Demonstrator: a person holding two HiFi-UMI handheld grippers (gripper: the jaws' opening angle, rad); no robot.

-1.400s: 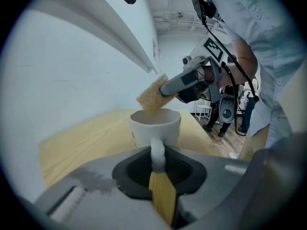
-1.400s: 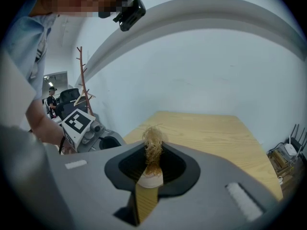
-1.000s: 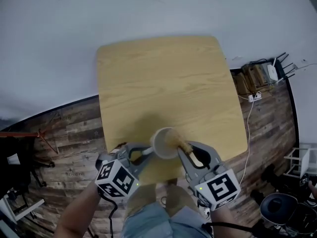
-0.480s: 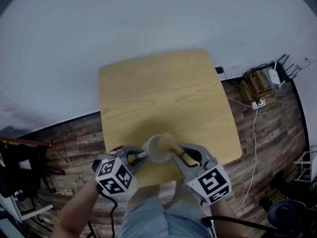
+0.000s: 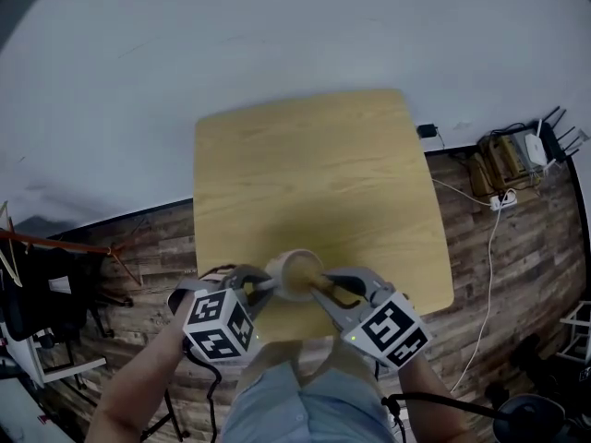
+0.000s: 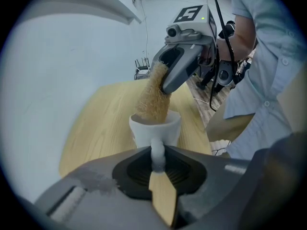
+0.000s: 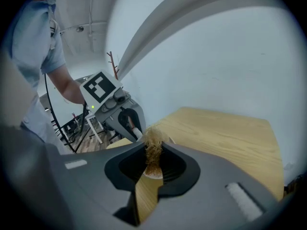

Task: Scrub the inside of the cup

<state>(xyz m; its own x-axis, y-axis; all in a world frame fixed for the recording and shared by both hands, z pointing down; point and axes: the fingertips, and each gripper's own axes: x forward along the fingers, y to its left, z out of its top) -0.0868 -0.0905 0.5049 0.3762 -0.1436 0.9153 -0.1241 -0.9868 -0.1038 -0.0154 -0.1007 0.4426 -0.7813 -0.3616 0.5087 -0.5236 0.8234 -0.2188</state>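
A white cup [image 5: 294, 273] is held over the front part of the wooden table [image 5: 314, 173]. My left gripper [image 5: 265, 286] is shut on the cup's handle [image 6: 157, 150], which shows pinched between its jaws in the left gripper view. My right gripper [image 5: 320, 291] is shut on a tan fibrous scrubber [image 6: 152, 96] whose lower end sits inside the cup [image 6: 154, 128]. In the right gripper view the scrubber [image 7: 153, 146] stands up between my right gripper's [image 7: 152, 166] jaws, with the left gripper [image 7: 125, 115] just behind it. The cup's inside is hidden by the scrubber.
The table's front edge [image 5: 305, 326] lies right under both grippers, with the person's shirt [image 5: 305, 404] below it. Cables and a power strip [image 5: 503, 197] lie on the plank floor at the right. Dark stands [image 5: 46, 293] are at the left.
The head camera has shifted, so the table sits slightly differently in the picture. Both grippers and the cup stay together near the front edge. Less of the scrubber shows above the cup's rim.
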